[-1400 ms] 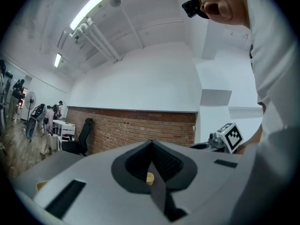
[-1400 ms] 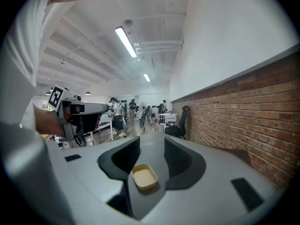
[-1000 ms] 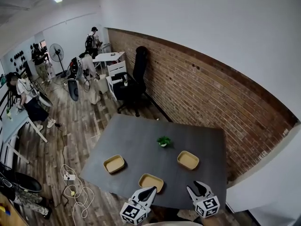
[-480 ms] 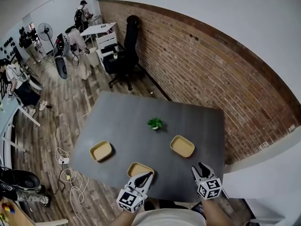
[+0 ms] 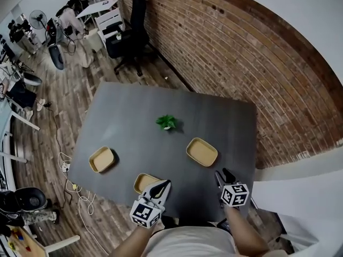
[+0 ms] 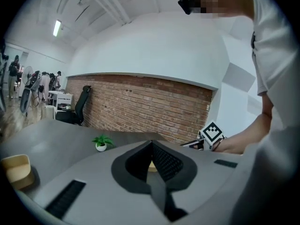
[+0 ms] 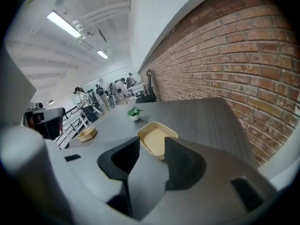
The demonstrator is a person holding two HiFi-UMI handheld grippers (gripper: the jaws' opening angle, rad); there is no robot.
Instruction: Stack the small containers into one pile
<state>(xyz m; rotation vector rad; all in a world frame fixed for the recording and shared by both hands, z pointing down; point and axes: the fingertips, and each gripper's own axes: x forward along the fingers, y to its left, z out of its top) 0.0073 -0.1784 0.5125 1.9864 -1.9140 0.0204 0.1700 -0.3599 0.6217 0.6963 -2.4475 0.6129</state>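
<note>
Stacking looks not yet begun: three small containers lie apart on the tabletop [image 5: 134, 111], all on the person's side of the potted plant [image 5: 167, 122]: the left container [image 5: 101, 159], the nearest container [image 5: 144, 182] and the right container [image 5: 202, 151]. The left gripper [image 5: 165, 184], jaws pressed together on nothing, must spread them first. The right gripper [image 5: 223, 173], jaws spread and empty, faces the right container; pinch one rim wall and lift level. The plant stands behind them, out of the way, with an office chair [image 5: 128, 33] far beyond it

There are 3 containers [image 5: 101, 159] [image 5: 144, 181] [image 5: 202, 151], 1 potted plant [image 5: 167, 122], 1 table [image 5: 134, 111] and 2 grippers [image 5: 163, 185] [image 5: 223, 174].
</note>
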